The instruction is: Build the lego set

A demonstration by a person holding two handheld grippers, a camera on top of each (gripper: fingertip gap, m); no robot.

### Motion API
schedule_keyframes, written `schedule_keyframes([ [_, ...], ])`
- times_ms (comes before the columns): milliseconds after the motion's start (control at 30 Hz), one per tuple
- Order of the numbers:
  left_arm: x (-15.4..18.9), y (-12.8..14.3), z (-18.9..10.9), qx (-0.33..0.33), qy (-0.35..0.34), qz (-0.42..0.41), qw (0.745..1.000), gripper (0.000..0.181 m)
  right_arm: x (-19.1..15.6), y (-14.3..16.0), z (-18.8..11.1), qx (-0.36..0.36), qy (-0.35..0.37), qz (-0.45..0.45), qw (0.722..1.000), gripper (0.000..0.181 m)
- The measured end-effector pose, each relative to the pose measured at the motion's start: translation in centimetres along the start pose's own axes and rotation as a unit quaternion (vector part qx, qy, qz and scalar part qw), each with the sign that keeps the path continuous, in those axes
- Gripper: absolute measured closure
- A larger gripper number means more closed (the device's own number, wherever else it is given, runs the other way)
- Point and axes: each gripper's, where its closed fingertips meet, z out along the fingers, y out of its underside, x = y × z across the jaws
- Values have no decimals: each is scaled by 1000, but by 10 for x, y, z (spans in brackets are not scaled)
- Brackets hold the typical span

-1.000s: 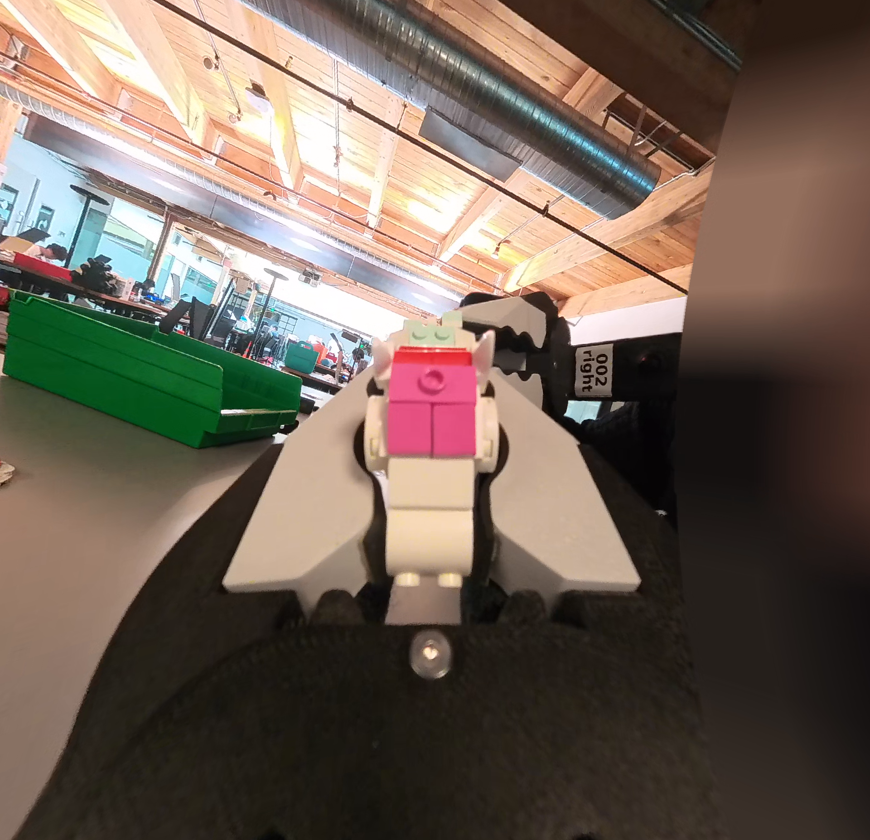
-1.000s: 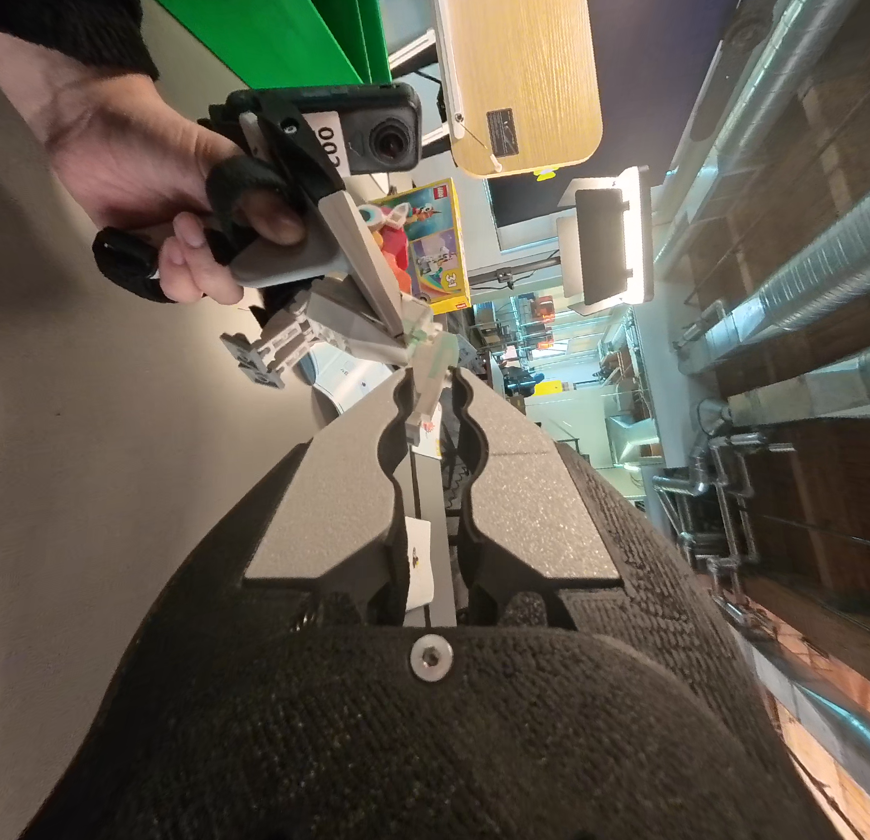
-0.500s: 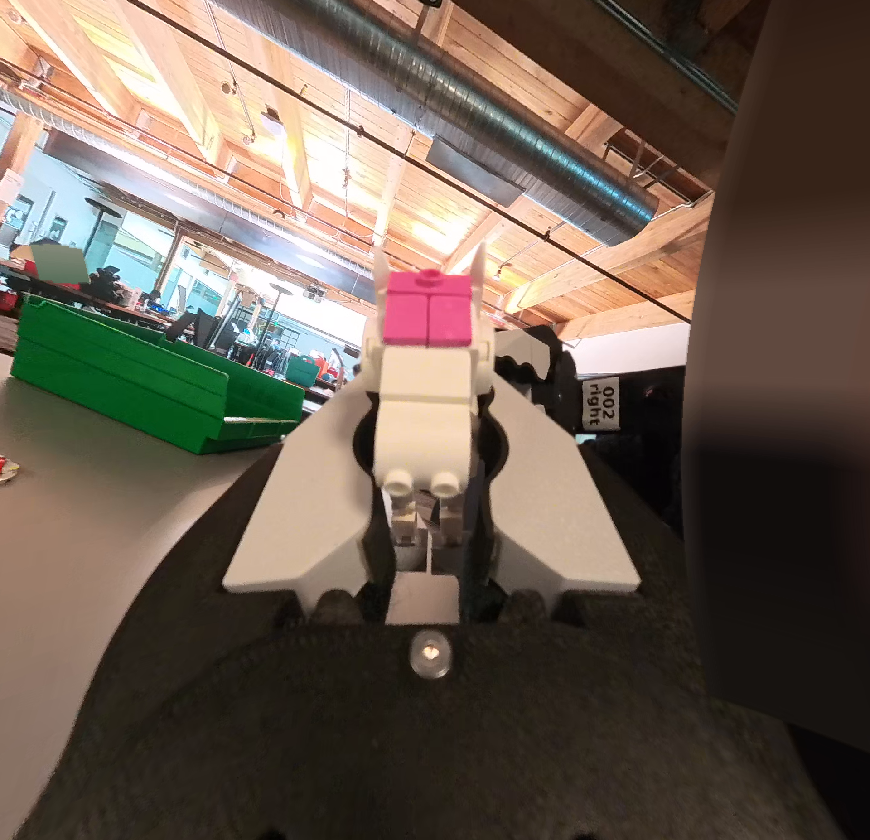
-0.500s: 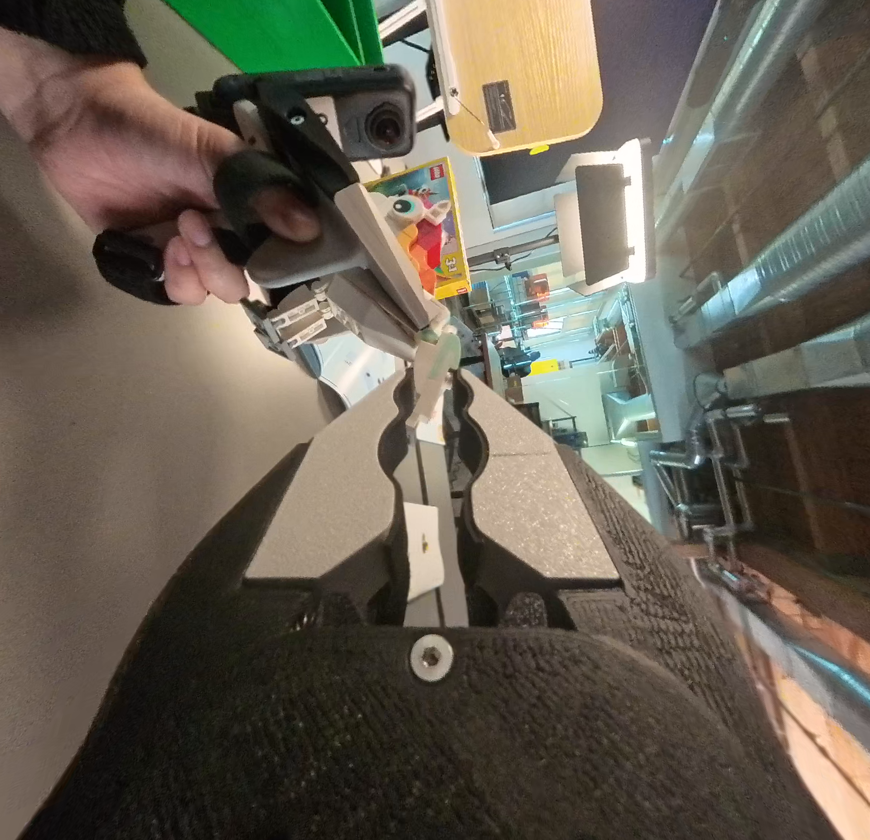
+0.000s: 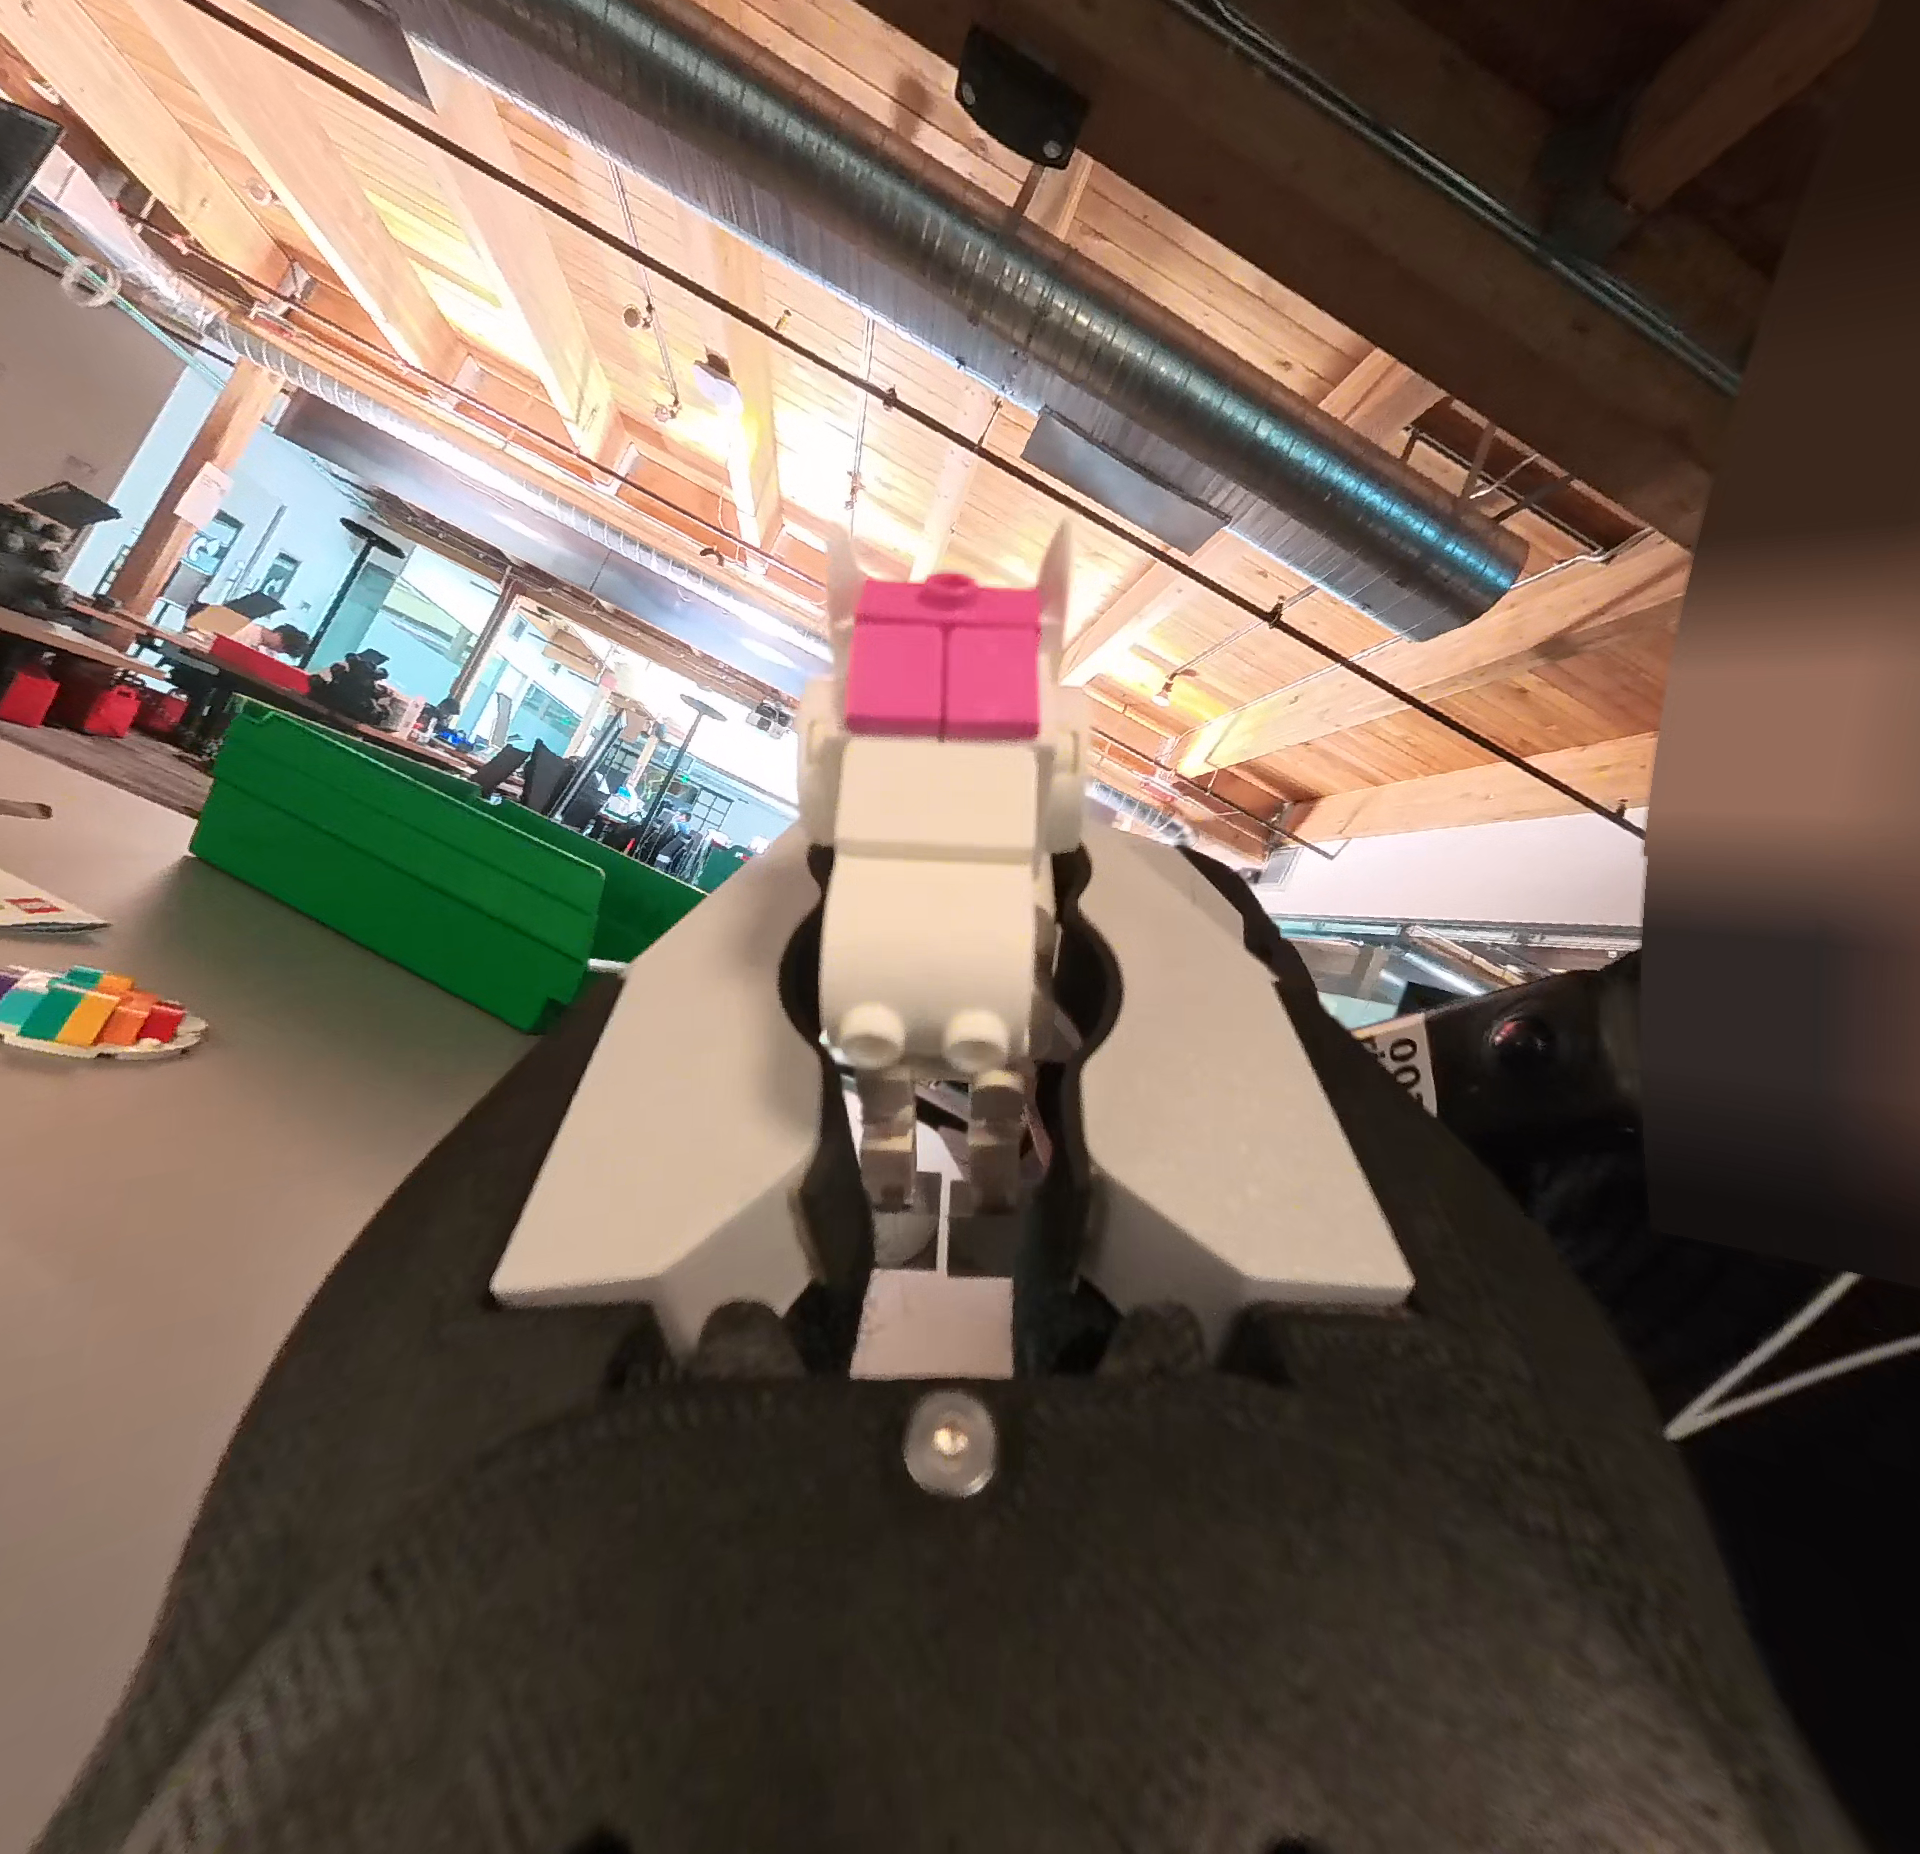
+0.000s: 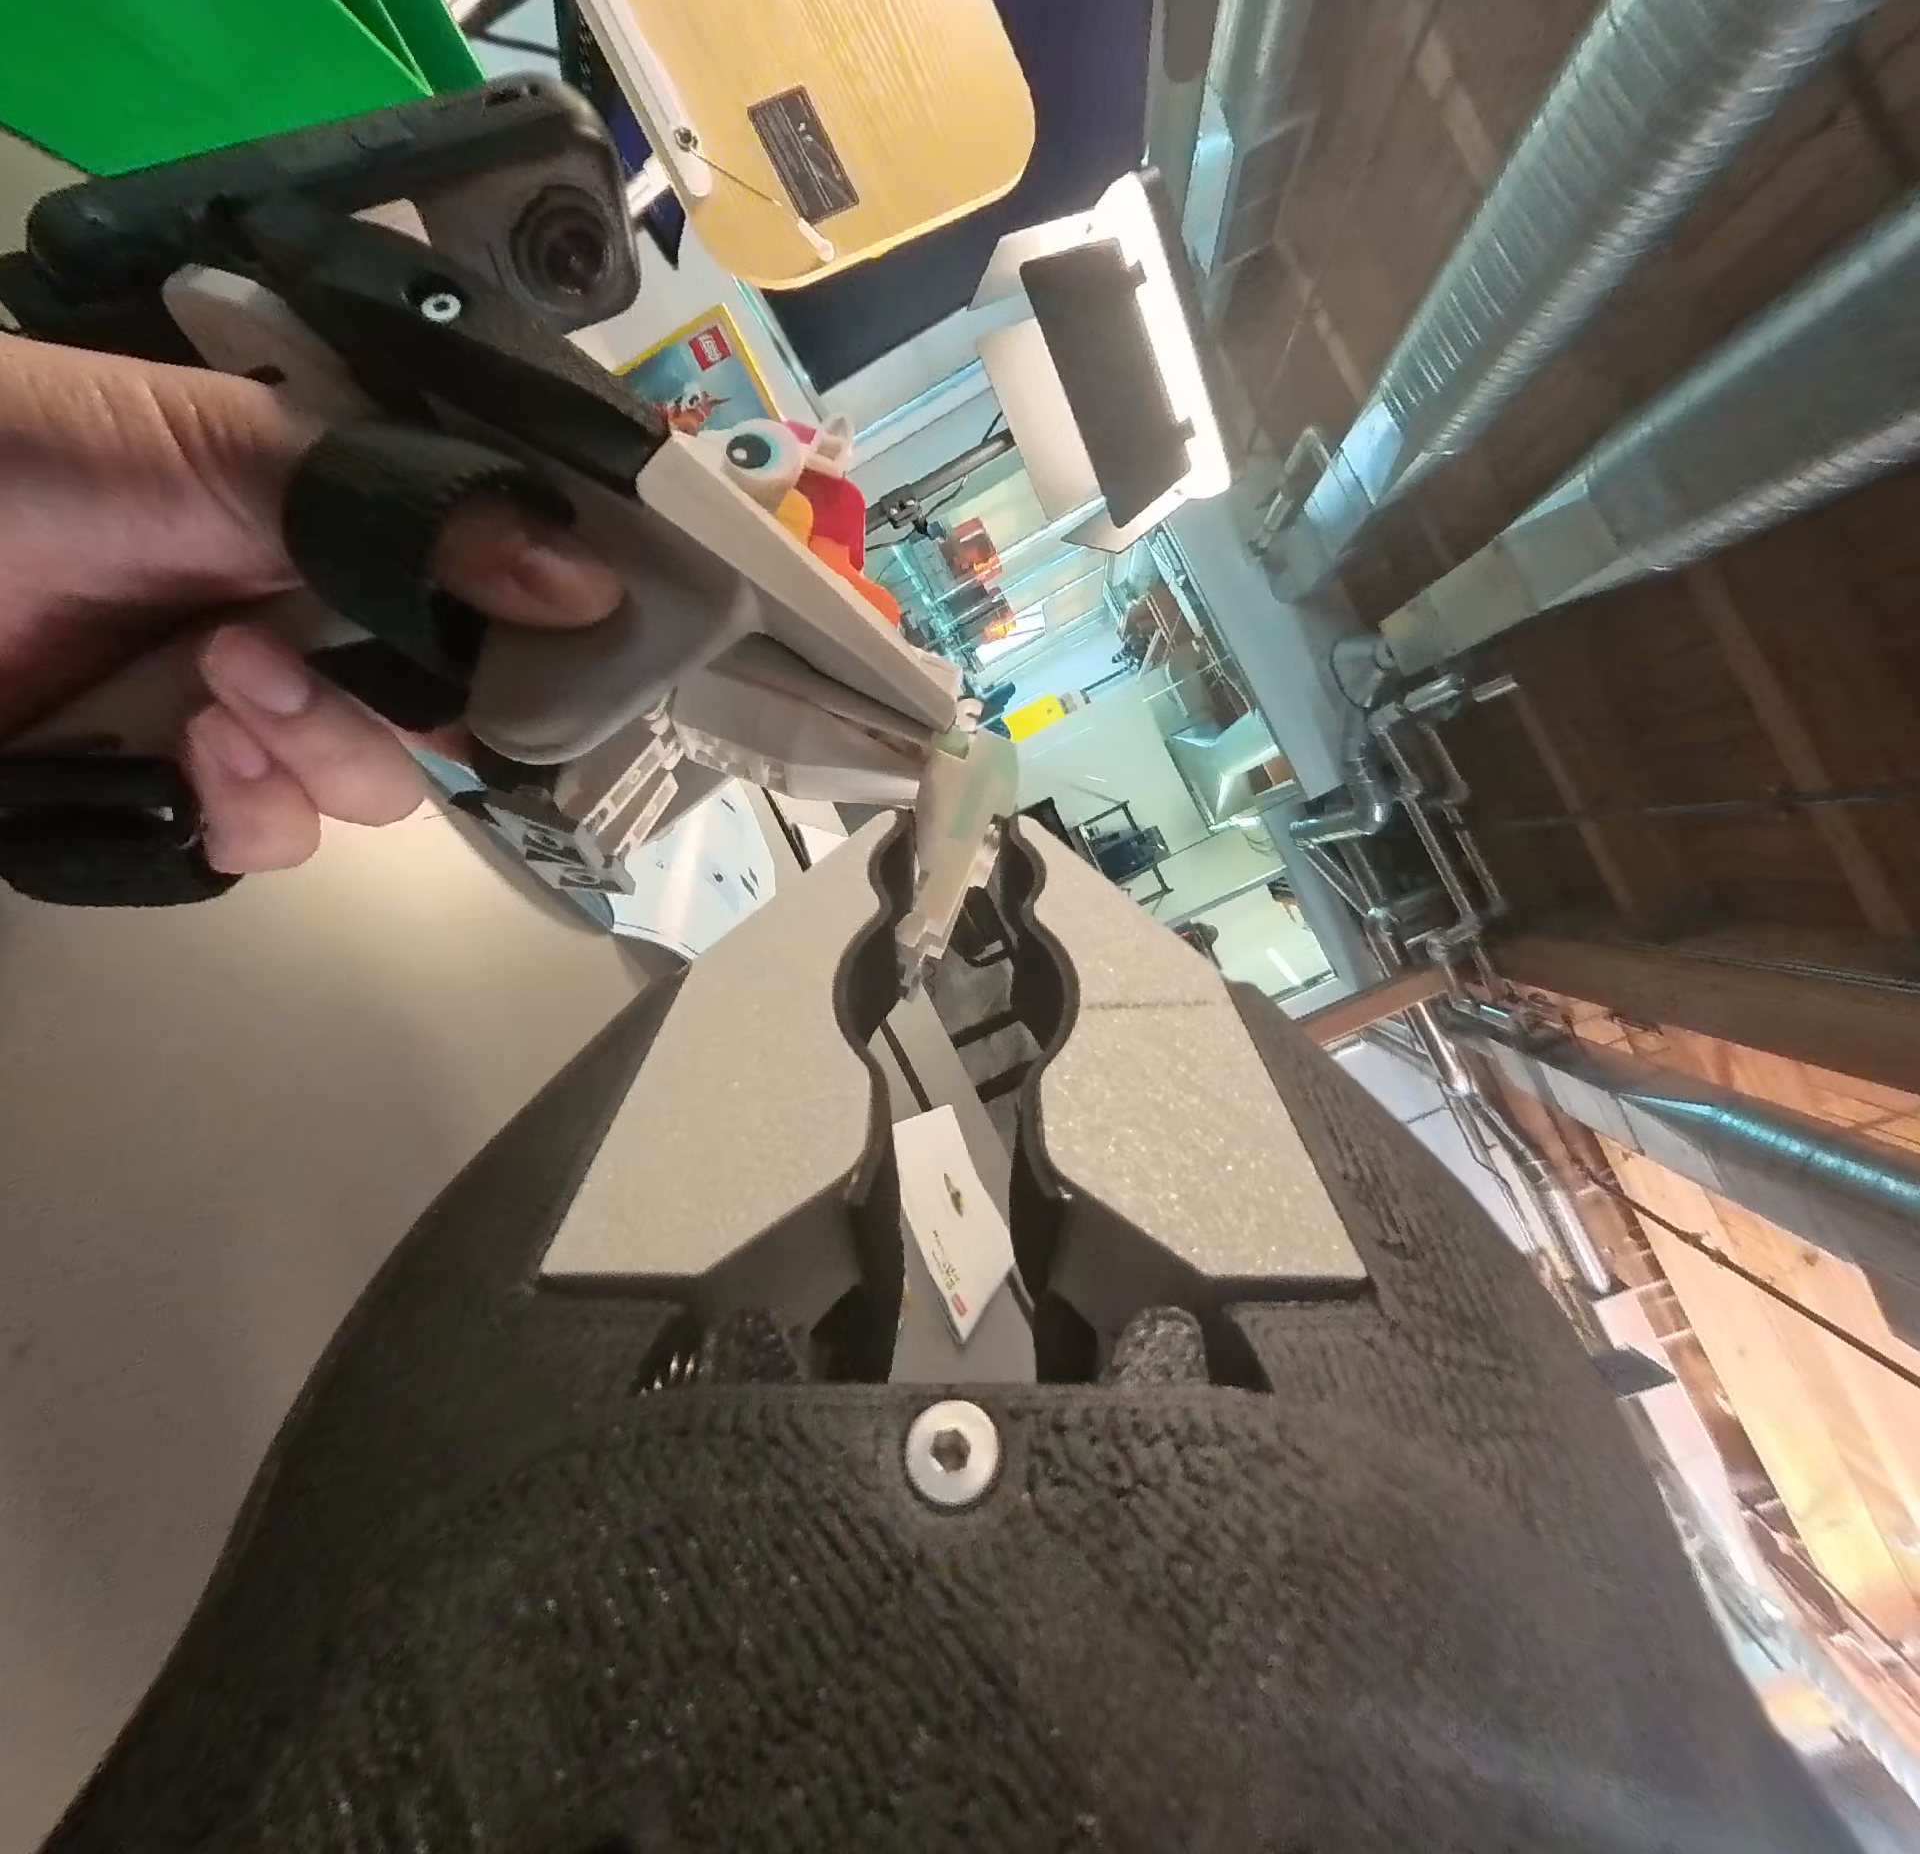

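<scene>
In the left wrist view my left gripper [image 5: 940, 874] is shut on a white lego animal model [image 5: 935, 869] with a magenta top and two white ears, held up off the table. In the right wrist view my right gripper [image 6: 954, 854] is shut on a slim pale green and white piece [image 6: 966, 807] that sticks out past its tips. A hand holds the left gripper [image 6: 940, 718] there, and its tips meet the top end of that piece. The model itself is mostly hidden in that view. The right gripper [image 5: 1517, 1046] shows dark at the lower right of the left wrist view.
A green bin [image 5: 395, 869] stands on the grey table [image 5: 208, 1233] at the left. A round plate of several coloured bricks [image 5: 94, 1020] lies nearer the left edge. A lego box [image 6: 707, 360] and a white booklet [image 6: 951, 1222] lie behind the grippers. The tips of both grippers are at nearly the same place.
The left gripper has tilted and the model has risen in its view. The pale green piece seen on top of the model a second ago no longer shows there. The right gripper has dropped to the lower right.
</scene>
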Motion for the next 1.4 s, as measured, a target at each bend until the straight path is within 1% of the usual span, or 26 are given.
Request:
schedule_keyframes([
  [33, -1, 0, 0, -3, -1, 1, 1000, 143, 0, 1, 0, 2, -3, 6, 1000, 167],
  [167, -3, 2, 1, -19, -5, 16, 1000, 143, 0, 3, 1, 9, -19, 43, 999, 167],
  [233, -3, 3, 1, -30, -10, 39, 999, 143, -4, 3, -1, 18, -41, 75, 996, 157],
  [300, -3, 5, 2, -46, -20, 79, 996, 143, -7, 1, -5, 39, -70, 116, 990, 147],
  [367, -8, 3, 0, -60, -44, 123, 990, 143, -7, -5, -14, 80, -110, 170, 976, 137],
  [433, -17, 1, -2, -76, -73, 166, 980, 143, 5, -2, -23, 108, -123, 225, 961, 132],
  [467, -22, 3, -3, -91, -88, 180, 976, 143, 13, 6, -25, 112, -116, 248, 955, 132],
  [533, -36, 12, -6, -137, -123, 191, 964, 143, 32, 32, -26, 100, -82, 289, 948, 132],
  [600, -49, 27, -8, -197, -148, 171, 954, 143, 47, 64, -23, 84, -45, 324, 941, 132],
  [633, -54, 34, -9, -216, -159, 159, 950, 144, 53, 79, -21, 79, -25, 335, 939, 132],
  [700, -63, 47, -3, -253, -167, 139, 943, 144, 63, 108, -15, 71, 18, 344, 936, 136],
  [767, -77, 64, 8, -300, -187, 107, 929, 144, 70, 134, -7, 65, 52, 347, 934, 140],
  [800, -84, 72, 13, -315, -198, 113, 921, 144, 72, 147, -1, 58, 63, 340, 936, 141],
  [867, -101, 88, 21, -346, -231, 144, 898, 145, 71, 170, 12, 44, 72, 315, 945, 145],
  [933, -126, 98, 24, -375, -300, 189, 857, 144, 64, 191, 24, 26, 61, 299, 952, 150],
  [967, -134, 102, 27, -381, -320, 204, 843, 144, 63, 201, 27, 18, 62, 303, 951, 150],
  [1033, -142, 110, 38, -374, -330, 206, 842, 144, 65, 213, 25, 20, 73, 317, 946, 151],
  [1133, -151, 121, 48, -379, -335, 197, 840, 144, 68, 214, 18, 34, 70, 305, 949, 153],
  [1167, -153, 123, 54, -378, -328, 195, 843, 144, 69, 214, 16, 36, 70, 300, 951, 152],
  [1233, -149, 130, 74, -368, -291, 166, 867, 144, 72, 216, 13, 40, 77, 312, 946, 154],
  [1267, -152, 133, 81, -369, -287, 160, 869, 144, 76, 217, 13, 44, 83, 321, 942, 154],
  [1400, -170, 148, 98, -399, -280, 178, 855, 144, 102, 224, 2, 50, 138, 324, 934, 155],
])
